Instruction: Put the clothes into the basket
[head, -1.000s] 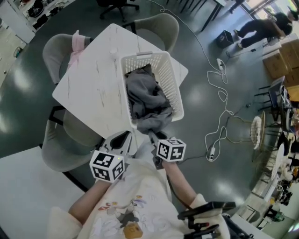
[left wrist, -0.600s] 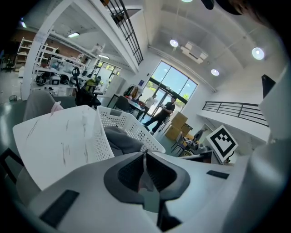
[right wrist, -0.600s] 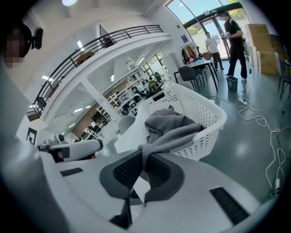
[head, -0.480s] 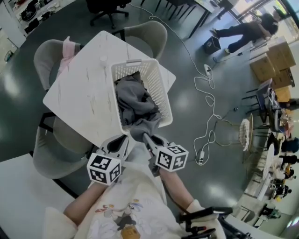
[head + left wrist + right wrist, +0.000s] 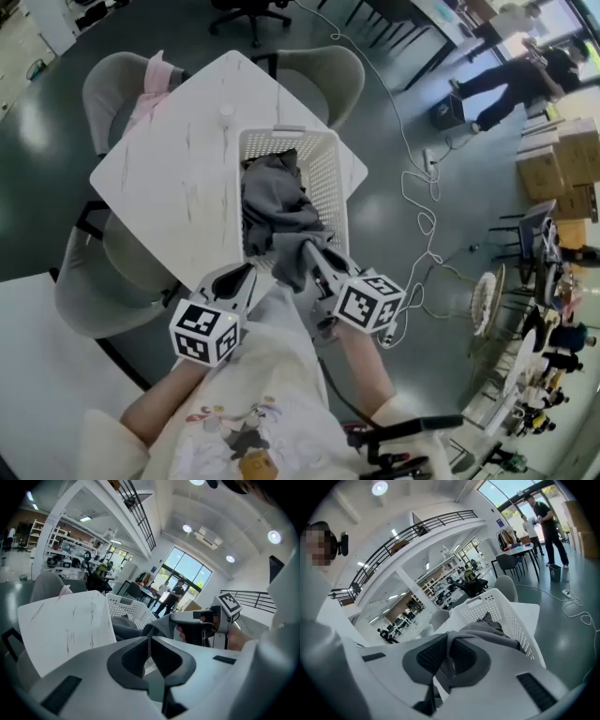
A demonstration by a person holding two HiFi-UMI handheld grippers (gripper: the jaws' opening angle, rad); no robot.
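Observation:
A white slatted basket (image 5: 330, 187) (image 5: 508, 611) (image 5: 125, 609) stands on the marbled white table (image 5: 178, 178). A grey garment (image 5: 274, 208) (image 5: 487, 631) fills it, and one end hangs over its near rim. My right gripper (image 5: 310, 251) (image 5: 449, 657) is shut on that hanging end, just above the near rim; grey cloth shows between its pads. My left gripper (image 5: 242, 275) (image 5: 150, 641) is shut and holds nothing, low beside the table's near edge, to the left of the right one. A pink garment (image 5: 150, 89) lies draped on the far left chair.
Grey chairs (image 5: 314, 66) ring the table. A white cable and power strip (image 5: 424, 192) trail over the dark floor at right. People stand by cartons (image 5: 562, 155) at the far right. A second white table (image 5: 37, 375) sits at the lower left.
My right gripper has risen from below the table edge to the basket's near rim, taking the grey garment's hanging end up with it. The left gripper shifted a little.

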